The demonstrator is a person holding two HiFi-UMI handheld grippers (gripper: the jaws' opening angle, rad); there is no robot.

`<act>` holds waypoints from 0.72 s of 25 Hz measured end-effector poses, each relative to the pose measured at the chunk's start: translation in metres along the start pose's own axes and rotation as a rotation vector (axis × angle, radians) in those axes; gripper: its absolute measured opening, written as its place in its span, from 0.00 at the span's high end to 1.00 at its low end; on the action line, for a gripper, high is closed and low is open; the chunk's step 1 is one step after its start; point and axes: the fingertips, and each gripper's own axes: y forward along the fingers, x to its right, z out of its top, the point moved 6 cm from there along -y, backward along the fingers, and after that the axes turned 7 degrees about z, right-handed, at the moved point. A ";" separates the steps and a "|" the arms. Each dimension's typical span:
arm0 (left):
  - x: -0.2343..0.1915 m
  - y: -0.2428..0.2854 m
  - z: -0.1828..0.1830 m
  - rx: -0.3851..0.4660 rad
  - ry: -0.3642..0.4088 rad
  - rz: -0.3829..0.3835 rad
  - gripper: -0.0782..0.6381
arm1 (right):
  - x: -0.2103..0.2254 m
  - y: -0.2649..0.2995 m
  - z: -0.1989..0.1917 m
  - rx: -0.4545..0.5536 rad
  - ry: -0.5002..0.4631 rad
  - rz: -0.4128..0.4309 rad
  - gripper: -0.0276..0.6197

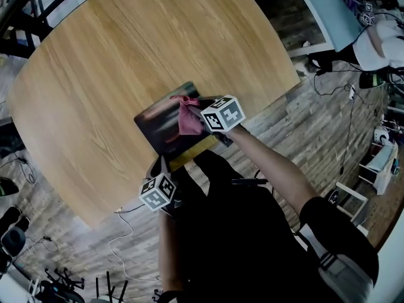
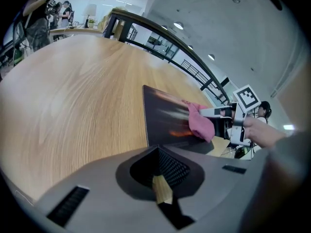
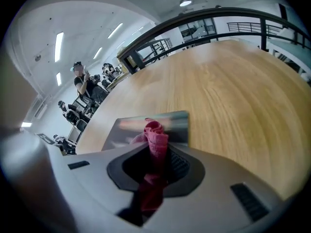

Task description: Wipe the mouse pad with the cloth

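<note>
A dark mouse pad (image 1: 159, 124) lies near the front edge of the round wooden table (image 1: 126, 55). On its right part rests a pink-red cloth (image 1: 187, 117), and my right gripper (image 1: 202, 121) is shut on it. In the right gripper view the cloth (image 3: 155, 132) bunches up out of that gripper (image 3: 156, 152), with the pad (image 3: 177, 127) just ahead. My left gripper (image 1: 163, 164) sits at the pad's near corner, by the table edge. In its own view the left gripper (image 2: 159, 166) looks shut, with a thin tan sliver in the slit. Whether it pinches the pad (image 2: 165, 115) is hidden. The cloth (image 2: 200, 124) shows beyond.
The table (image 2: 73, 81) stretches bare beyond and left of the pad. My body in dark clothing (image 1: 240, 232) stands against the near edge. Cables (image 1: 123, 232) trail on the wooden floor. A black railing (image 3: 204, 21) and several people (image 3: 82, 84) are far behind.
</note>
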 end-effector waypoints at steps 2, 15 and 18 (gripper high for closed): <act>0.000 0.001 -0.001 -0.001 -0.005 0.000 0.86 | 0.017 -0.013 -0.002 0.018 0.021 -0.022 0.85; 0.004 -0.003 0.010 0.011 0.025 -0.034 0.86 | 0.054 -0.088 -0.010 0.213 0.149 -0.064 0.86; 0.003 -0.001 0.036 0.033 0.060 -0.054 0.86 | 0.025 -0.089 -0.011 0.246 0.168 0.034 0.86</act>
